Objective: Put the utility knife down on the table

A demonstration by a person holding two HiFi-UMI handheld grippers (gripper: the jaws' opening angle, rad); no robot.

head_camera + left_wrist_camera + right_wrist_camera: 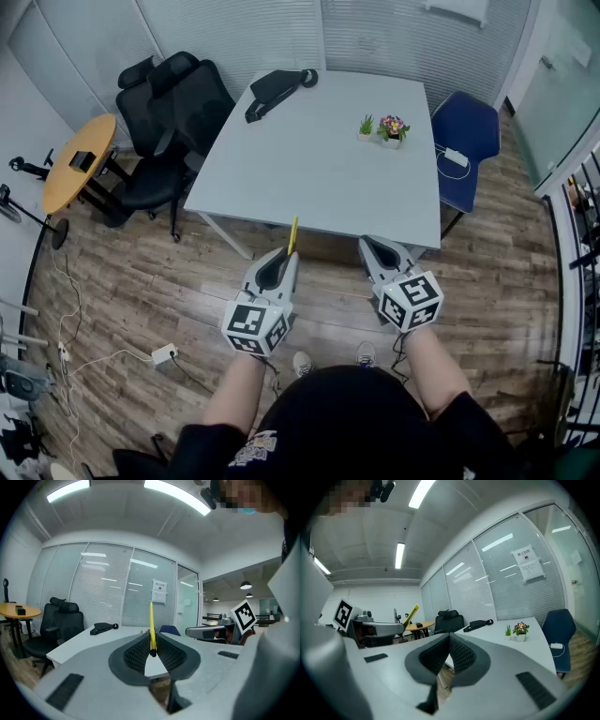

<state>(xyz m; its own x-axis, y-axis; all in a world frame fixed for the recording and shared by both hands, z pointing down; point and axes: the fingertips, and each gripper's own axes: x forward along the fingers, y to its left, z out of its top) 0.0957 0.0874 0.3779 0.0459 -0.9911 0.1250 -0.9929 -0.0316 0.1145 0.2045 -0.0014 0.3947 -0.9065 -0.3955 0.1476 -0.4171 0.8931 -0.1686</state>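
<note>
Left hand-held gripper (284, 258) clamped on yellow utility knife (292, 234), which jutted past its jaw tips, clear of the surface (309, 169) ahead. Right hand-held gripper (370, 246) alongside, jaws pressed together, nothing between.

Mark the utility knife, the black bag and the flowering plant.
utility knife (152, 626): left gripper view, middle of its yellow body.
black bag (277, 86): head view, the bag's main body.
flowering plant (393, 126): head view, the blossoms.

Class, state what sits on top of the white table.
A black bag and two small potted plants. The utility knife in the left gripper covers a sliver of the table's near edge.
</note>
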